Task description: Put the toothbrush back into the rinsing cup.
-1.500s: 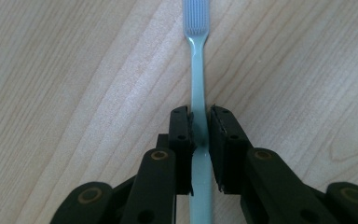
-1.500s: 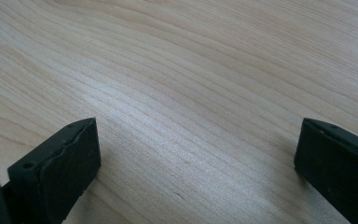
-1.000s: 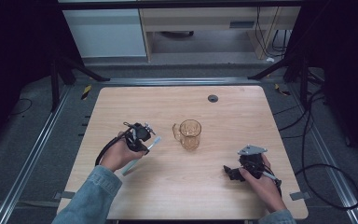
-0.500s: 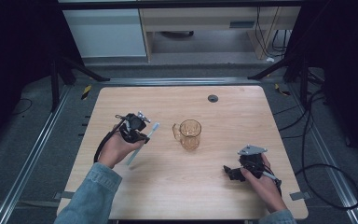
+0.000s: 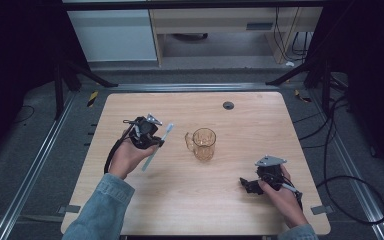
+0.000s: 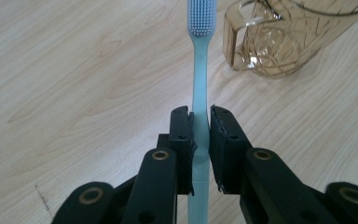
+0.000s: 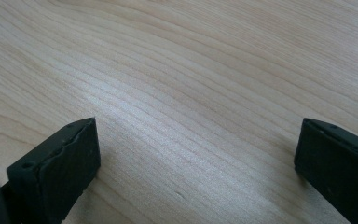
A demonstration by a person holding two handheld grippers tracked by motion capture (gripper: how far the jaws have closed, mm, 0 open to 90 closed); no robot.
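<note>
A light blue toothbrush (image 6: 200, 70) is clamped by its handle in my left gripper (image 6: 200, 121), bristle head pointing away from me. In the high view the left gripper (image 5: 152, 140) holds the toothbrush (image 5: 159, 142) above the table, left of an amber glass mug (image 5: 203, 144) that stands upright mid-table. The mug (image 6: 279, 37) fills the upper right of the left gripper view, handle toward the brush head. My right gripper (image 5: 250, 185) rests low near the table's front right; its jaws (image 7: 196, 168) stand wide apart over bare wood with nothing between them.
The wooden table (image 5: 260, 120) has a small dark round grommet (image 5: 228, 105) near its far edge. Metal rails and black cables (image 5: 350, 180) run along the floor at both sides. A white cabinet and shelf stand beyond the table.
My left gripper has lifted the toothbrush and carried it up and toward the mug. The right gripper has stayed where it was.
</note>
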